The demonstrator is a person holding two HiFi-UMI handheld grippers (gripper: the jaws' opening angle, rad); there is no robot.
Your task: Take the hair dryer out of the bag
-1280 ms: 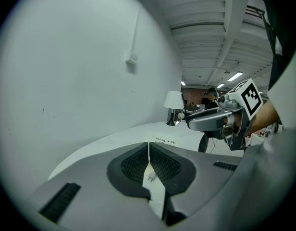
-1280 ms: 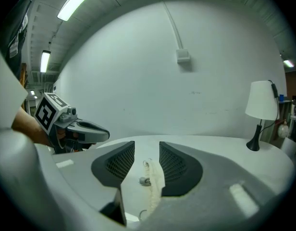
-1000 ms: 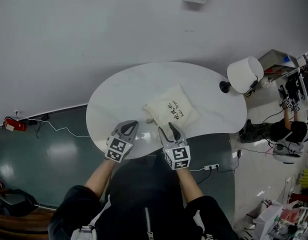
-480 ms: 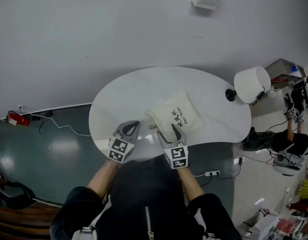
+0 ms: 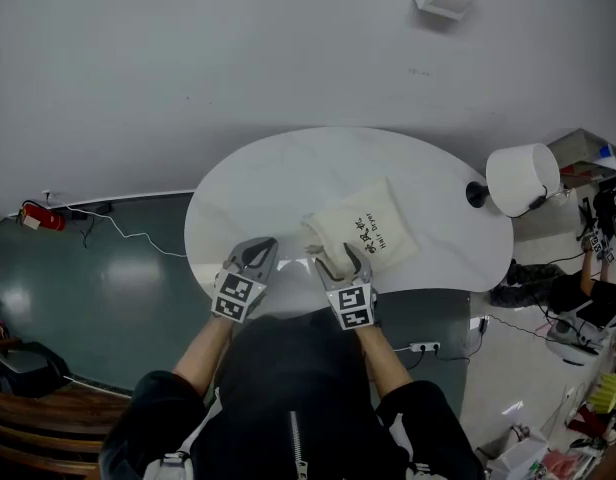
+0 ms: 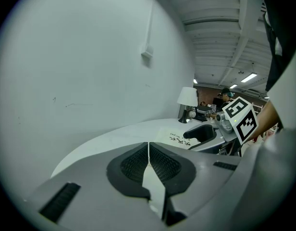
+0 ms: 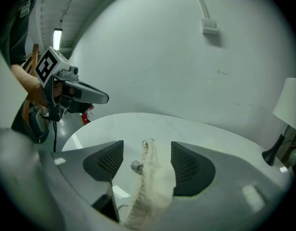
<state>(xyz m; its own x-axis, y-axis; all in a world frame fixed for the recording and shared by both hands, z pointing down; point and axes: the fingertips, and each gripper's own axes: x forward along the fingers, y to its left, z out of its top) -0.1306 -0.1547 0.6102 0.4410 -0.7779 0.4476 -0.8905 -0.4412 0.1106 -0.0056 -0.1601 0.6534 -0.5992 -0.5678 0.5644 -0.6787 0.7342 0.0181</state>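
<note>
Dryer: not in sight; judged to be inside the bag (image 5: 366, 230), which lies on the table (image 5: 278, 173) with its gathered mouth toward the person.
Risk, grip: the right jaws may close on loose cloth alone, so the neck bunches tighter instead of opening.
Risk, drag: nothing pins the bag, so a pull could slide or lift it whole, dryer and all, toward the near table edge.
Risk, cord: the toggle (image 7: 135, 166) on the drawstring sits by the neck and could snag on a pad.
Left gripper (image 6: 148, 150): jaws pressed together with nothing between them. It hovers over the near table rim, left of the bag and apart from it.
Right gripper (image 7: 147, 160): jaws have just been opening and now stand wide apart. The bag's puckered neck rises between them.
Right pads (image 7: 107, 161): a clear gap separates the cloth from the left pad. At the right pad the cloth comes close, but contact cannot be told. No squeeze shows.
Lamp (image 5: 523, 180): at the table's far right, well apart from both grippers.
</note>
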